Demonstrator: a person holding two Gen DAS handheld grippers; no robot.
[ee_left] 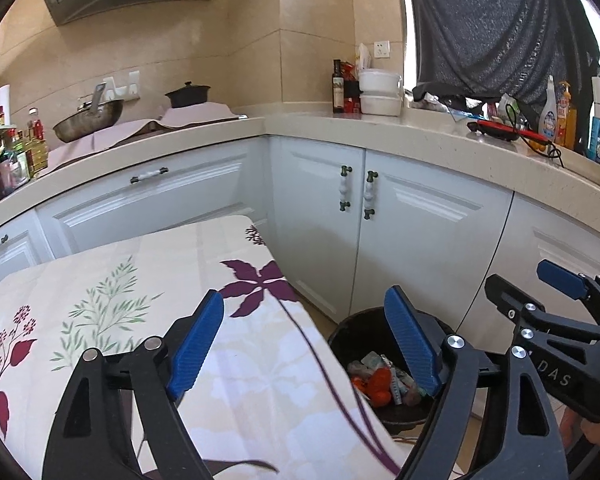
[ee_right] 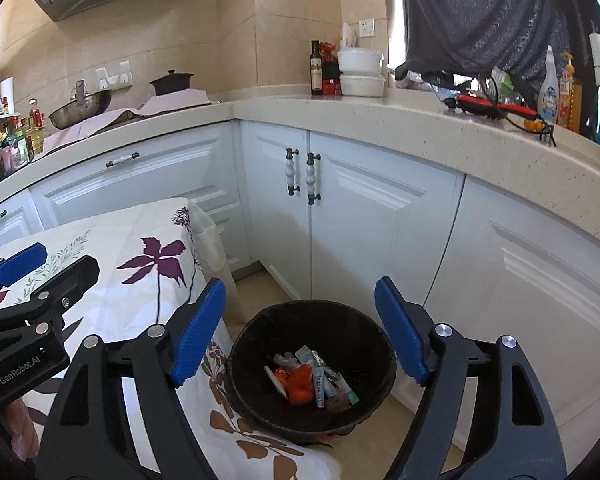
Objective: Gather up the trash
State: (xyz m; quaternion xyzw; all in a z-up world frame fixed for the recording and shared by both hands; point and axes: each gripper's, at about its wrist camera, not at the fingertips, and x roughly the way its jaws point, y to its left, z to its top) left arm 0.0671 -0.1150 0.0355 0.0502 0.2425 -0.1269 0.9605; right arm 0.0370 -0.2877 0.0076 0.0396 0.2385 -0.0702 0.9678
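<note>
A round black trash bin stands on the floor beside the table and holds trash: orange wrappers, a small tube and packets. It also shows in the left wrist view. My right gripper hangs open and empty above the bin. My left gripper is open and empty above the table's right edge, next to the bin. Each gripper shows in the other's view, the right gripper and the left gripper.
The table wears a cream cloth with purple flowers. White cabinets stand close behind the bin under a beige counter with bottles, white containers, a wok and a black pot. A dark cloth hangs at the window.
</note>
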